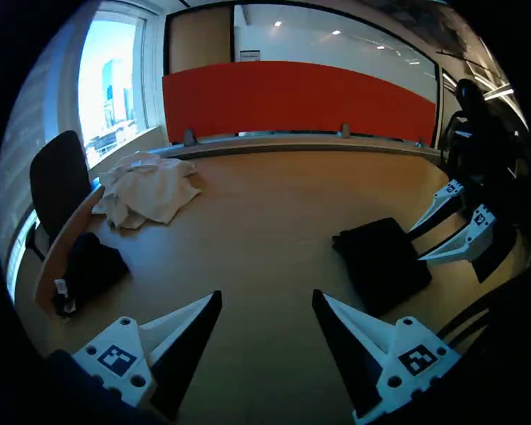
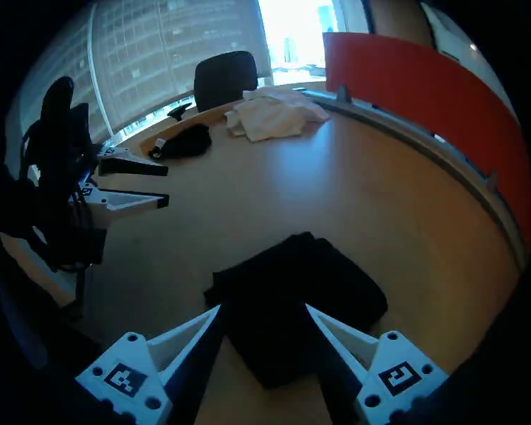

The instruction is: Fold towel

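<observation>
Evidently the dark towel point(image 2: 297, 301) lay as a compact, roughly squared bundle on the wooden surface point(image 1: 265, 212), right in front of the right tool point(image 2: 264, 308). That tool's fingers were spread wide and released, their tips at the bundle's near edge and straddling it rather than pinching it. I judged this stance suited either to a last fold or to squaring up a fold already made.

The left tool point(image 1: 265, 297) was likewise released and carried nothing, held over bare wood to one side of the towel point(image 1: 382, 262). Probably it was kept clear there so the right tool point(image 1: 415, 244) could work the edge unhindered.

A heap of pale cloth point(image 1: 149, 188) sat well apart at the far end near the window, with a small black item point(image 2: 184, 142) beside it and a chair point(image 2: 226, 78) behind. Both seemed to be parked out of the folding area.
</observation>
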### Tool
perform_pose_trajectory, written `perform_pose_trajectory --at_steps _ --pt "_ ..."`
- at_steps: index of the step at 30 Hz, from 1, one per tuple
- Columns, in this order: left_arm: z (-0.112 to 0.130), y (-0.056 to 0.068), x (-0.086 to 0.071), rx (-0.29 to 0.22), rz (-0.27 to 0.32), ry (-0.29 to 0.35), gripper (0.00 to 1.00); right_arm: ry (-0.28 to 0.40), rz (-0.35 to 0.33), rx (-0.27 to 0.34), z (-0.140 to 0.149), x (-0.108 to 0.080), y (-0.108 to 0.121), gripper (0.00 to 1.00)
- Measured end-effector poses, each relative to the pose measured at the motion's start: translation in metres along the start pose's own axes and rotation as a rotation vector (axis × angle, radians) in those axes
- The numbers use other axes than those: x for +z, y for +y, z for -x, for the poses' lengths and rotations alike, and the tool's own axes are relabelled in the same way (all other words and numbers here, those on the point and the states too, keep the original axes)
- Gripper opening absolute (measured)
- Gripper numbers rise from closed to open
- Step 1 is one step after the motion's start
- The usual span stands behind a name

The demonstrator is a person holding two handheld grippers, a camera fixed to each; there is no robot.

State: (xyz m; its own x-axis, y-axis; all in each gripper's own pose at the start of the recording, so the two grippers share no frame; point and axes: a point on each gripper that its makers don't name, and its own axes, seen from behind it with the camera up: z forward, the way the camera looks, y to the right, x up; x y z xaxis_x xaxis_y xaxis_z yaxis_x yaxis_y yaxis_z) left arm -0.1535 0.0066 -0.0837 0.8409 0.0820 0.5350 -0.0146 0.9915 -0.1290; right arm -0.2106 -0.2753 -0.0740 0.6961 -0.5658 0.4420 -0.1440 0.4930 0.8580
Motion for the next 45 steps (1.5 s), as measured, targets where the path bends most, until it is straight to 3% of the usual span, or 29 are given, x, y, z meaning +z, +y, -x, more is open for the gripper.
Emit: perform_pose_trajectory --at_steps 17,35,45 --pt "-0.003 0.003 0.003 0.014 0.006 0.0 0.94 -0.041 0.042 0.036 0.038 -0.02 0.01 0.73" --pt "-0.003 0.009 0.005 0.017 0.018 -0.001 0.94 -0.099 0.092 0.056 0.079 -0.02 0.012 0.73" --pt "-0.003 0.011 0.005 0.02 0.024 -0.002 0.94 -0.11 0.112 0.051 0.084 -0.016 0.013 0.71"
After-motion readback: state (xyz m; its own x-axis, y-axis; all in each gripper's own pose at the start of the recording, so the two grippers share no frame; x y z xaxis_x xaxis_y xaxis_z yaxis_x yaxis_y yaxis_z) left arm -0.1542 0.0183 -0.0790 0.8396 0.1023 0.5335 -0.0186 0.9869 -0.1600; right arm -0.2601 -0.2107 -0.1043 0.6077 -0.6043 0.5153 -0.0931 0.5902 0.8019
